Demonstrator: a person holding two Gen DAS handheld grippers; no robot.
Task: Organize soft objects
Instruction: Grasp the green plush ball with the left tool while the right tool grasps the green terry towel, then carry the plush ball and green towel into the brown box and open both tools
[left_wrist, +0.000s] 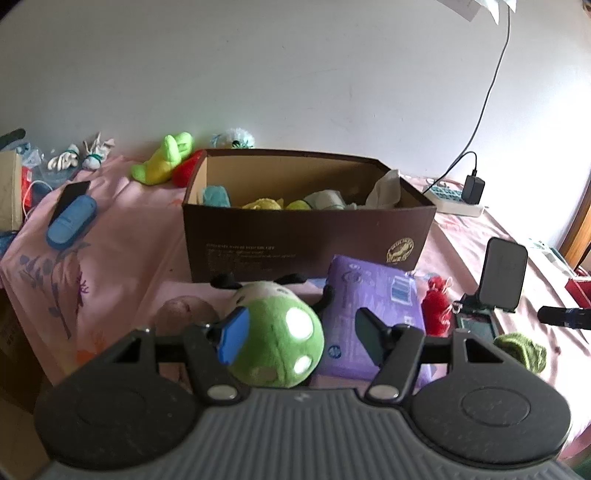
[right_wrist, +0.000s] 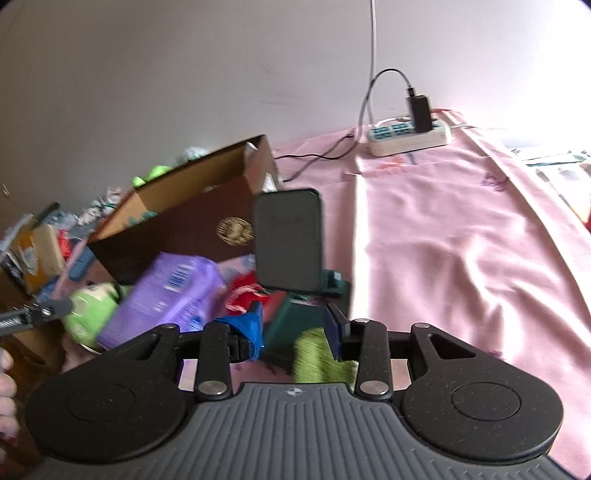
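A green plush bug with white spots (left_wrist: 277, 339) lies on the pink cloth between the open jaws of my left gripper (left_wrist: 299, 338); its left pad touches the plush. It also shows in the right wrist view (right_wrist: 90, 310). Behind it stands a brown cardboard box (left_wrist: 306, 236) that holds several soft toys. My right gripper (right_wrist: 295, 328) is open over a green knitted piece (right_wrist: 317, 354), which also shows in the left wrist view (left_wrist: 522, 349). A small red pouch (left_wrist: 436, 310) lies by a purple pack (left_wrist: 373, 317).
A phone on a stand (left_wrist: 500, 277) sits right of the purple pack. A lime plush (left_wrist: 162, 158) and small white toys (left_wrist: 81, 155) lie at the back left. A blue case (left_wrist: 70, 221) lies left. A power strip (right_wrist: 410, 134) sits by the wall.
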